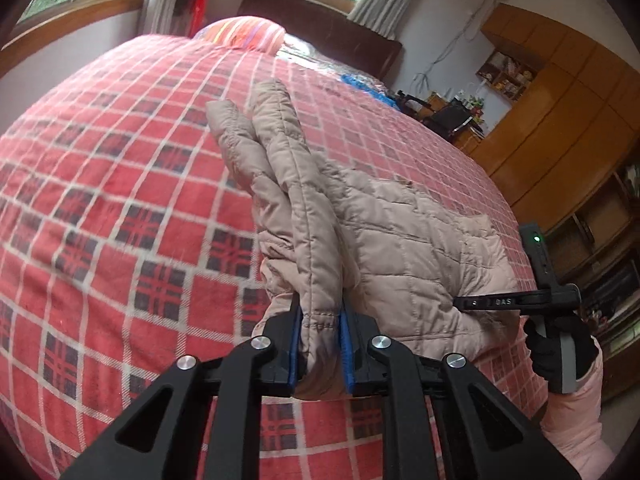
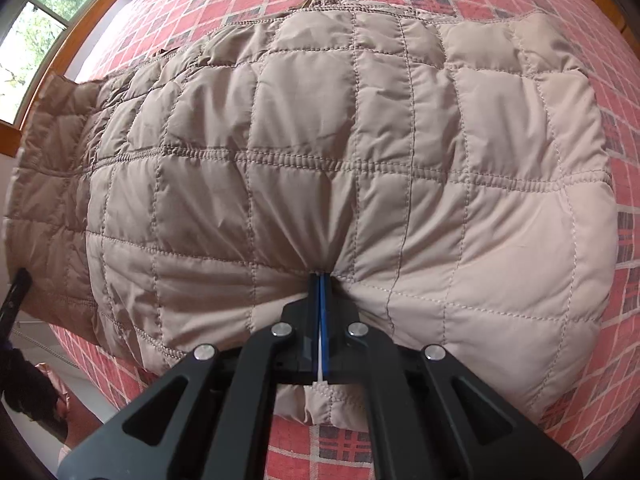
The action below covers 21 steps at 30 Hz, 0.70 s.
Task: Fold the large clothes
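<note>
Beige quilted coat (image 2: 340, 160) lies spread on the bed (image 1: 100, 200), near the foot-side edge closest to the cameras, on a red plaid cover. Left gripper (image 1: 320, 354) is clamped on a thick folded edge of the coat, blue pads pressing the fabric from both sides, jaws held apart by its bulk. Right gripper (image 2: 321, 312) is pinched nearly together on a thin bit of coat fabric, which puckers into creases at the fingertips.

Left wrist view only: a long narrow part of the coat, likely a sleeve (image 1: 256, 152), runs away from the gripper toward the headboard end; right gripper (image 1: 520, 300) seen from the side at the coat's right edge, held by a black-gloved hand (image 1: 560, 344) with a pink sleeve, green light lit on its body. Also a striped pillow (image 1: 248, 32) at the head of the bed, windows, curtains, wooden cabinets (image 1: 560, 112).

Right wrist view only: the coat's broad quilted panel fills the frame, stitched waist seam running across it, cover visible around its edges, a window at upper left.

Writing: white letters on the right gripper's finger, partly readable as "DAS"; rest too small.
</note>
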Motion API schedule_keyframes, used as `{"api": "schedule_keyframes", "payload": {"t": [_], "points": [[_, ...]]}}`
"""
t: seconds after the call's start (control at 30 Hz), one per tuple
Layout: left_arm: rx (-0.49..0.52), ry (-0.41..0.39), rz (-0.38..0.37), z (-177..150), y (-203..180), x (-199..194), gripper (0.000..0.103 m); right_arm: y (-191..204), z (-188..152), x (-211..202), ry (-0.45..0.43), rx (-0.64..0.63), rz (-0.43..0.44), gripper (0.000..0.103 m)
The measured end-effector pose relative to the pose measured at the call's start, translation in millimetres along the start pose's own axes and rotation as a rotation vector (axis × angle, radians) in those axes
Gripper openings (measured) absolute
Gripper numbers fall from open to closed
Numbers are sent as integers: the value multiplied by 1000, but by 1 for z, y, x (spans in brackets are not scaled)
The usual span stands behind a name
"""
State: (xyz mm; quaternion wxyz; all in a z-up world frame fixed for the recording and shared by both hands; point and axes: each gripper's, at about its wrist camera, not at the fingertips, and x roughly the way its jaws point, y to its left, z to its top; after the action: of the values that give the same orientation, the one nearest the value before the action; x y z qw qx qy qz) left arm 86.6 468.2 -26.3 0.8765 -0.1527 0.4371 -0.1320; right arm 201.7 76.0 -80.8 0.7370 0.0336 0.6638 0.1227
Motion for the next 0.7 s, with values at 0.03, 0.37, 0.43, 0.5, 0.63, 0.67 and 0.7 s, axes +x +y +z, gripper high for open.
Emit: {"api": "schedule_keyframes", "payload": {"t": [0.03,0.37,0.43,0.5,0.63,0.67,0.7], "points": [[34,3,2,2,-12,1,16,-1,0,0,1,3,4,0],[295,91,-58,-5,-90,41,16,-11,-8,-9,-1,15,32,0],[329,111,-65,-10,-100,50,16,-14,-8,-10,3,18,38,0],[357,132,-61,-12,-105,62,16,-19,-6,-10,7,21,45,0],[318,221,-93,-8,-100,98,16,-22,-7,-12,2,23,45,0],[302,237,-99,-9,-100,106,16,-20,-5,-11,1,23,42,0],[294,245,-96,-11,-103,114,15,-20,-4,-11,-2,23,37,0]]}}
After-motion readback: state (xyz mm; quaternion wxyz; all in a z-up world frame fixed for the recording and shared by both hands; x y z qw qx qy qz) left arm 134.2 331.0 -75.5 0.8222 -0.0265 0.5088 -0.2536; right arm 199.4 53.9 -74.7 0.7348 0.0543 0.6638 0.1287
